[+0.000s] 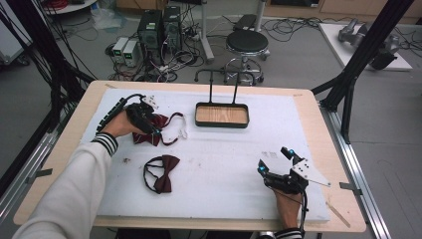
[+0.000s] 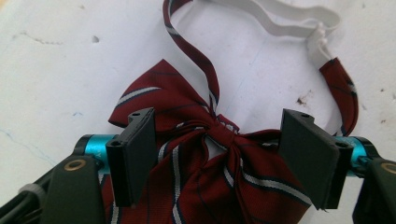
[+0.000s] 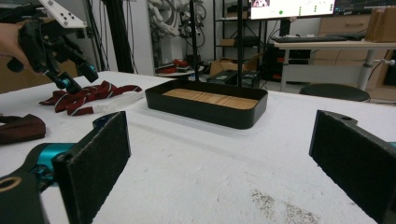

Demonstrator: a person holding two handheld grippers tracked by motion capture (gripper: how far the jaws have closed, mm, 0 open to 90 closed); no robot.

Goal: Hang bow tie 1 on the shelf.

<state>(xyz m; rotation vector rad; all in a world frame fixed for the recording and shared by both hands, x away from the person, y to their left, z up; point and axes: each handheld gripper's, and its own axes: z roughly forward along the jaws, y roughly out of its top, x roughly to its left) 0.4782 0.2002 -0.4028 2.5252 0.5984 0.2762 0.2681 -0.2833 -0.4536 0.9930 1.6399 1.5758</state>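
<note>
So far nothing sits in the tray (image 1: pixel 222 115). Left tongs (image 2: pixel 219 158) straddle the striped bow tie (image 2: pixel 205 172) on the counter (image 1: pixel 224 164), jaws apart, not yet gripping. Right tongs (image 3: pixel 219 158) rest open; the plain bow tie (image 1: pixel 160 173) waits.

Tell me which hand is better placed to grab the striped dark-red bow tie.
Left. The left gripper already straddles the striped dark-red bow tie, jaws apart on either side of its knot. The right gripper rests open, far across the white table cover.
</note>
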